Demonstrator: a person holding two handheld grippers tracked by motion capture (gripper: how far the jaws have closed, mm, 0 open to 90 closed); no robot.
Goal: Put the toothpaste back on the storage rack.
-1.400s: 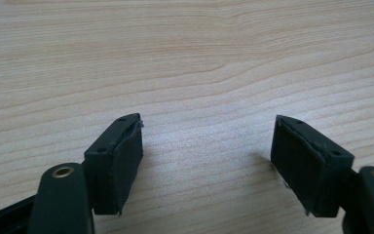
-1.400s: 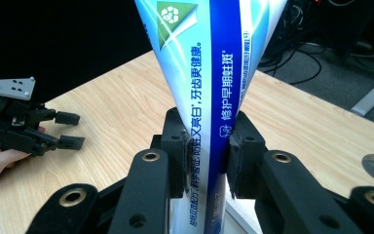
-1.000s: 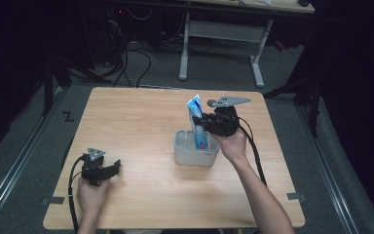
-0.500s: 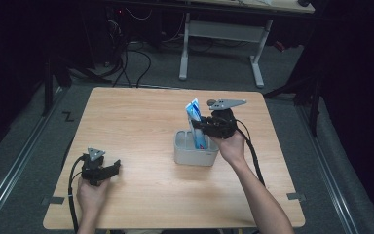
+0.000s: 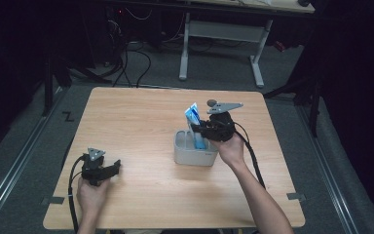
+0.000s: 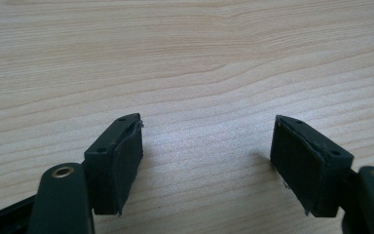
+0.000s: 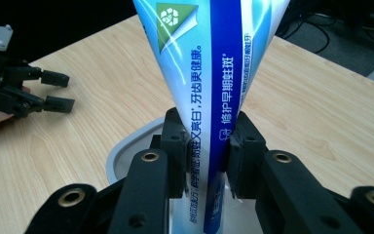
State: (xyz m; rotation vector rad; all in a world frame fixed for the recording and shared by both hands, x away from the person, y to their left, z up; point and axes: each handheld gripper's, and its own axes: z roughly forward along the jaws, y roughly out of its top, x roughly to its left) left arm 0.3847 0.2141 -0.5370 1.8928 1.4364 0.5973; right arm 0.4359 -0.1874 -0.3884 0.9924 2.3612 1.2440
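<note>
The right tongs [image 7: 207, 151] are closed on a toothpaste tube [image 7: 214, 73], and both black jaws press against its sides. The tube is blue and white, with a green square printed near its wide flat end. It stands nearly upright between the jaws, and its wide end rises above them. Its lower part goes down below the jaws into a grey holder [image 5: 195, 155], which stands directly under the right tongs [image 5: 205, 127] on the tabletop [image 5: 141, 117]. In the right gripper view the pale rim of the holder [image 7: 126, 151] curves just behind the left jaw. The person's right hand [image 5: 231, 148] holds this tool from the near side of the holder.

The left tongs [image 6: 207, 156] are open, with a wide gap between the two pads [image 6: 126, 161], and between them is bare wood. They lie low on the tabletop, well apart from the holder, towards the near left corner. In the high view the left tongs [image 5: 111, 168] point towards the holder, and the person's left hand [image 5: 91, 192] holds them from behind.
</note>
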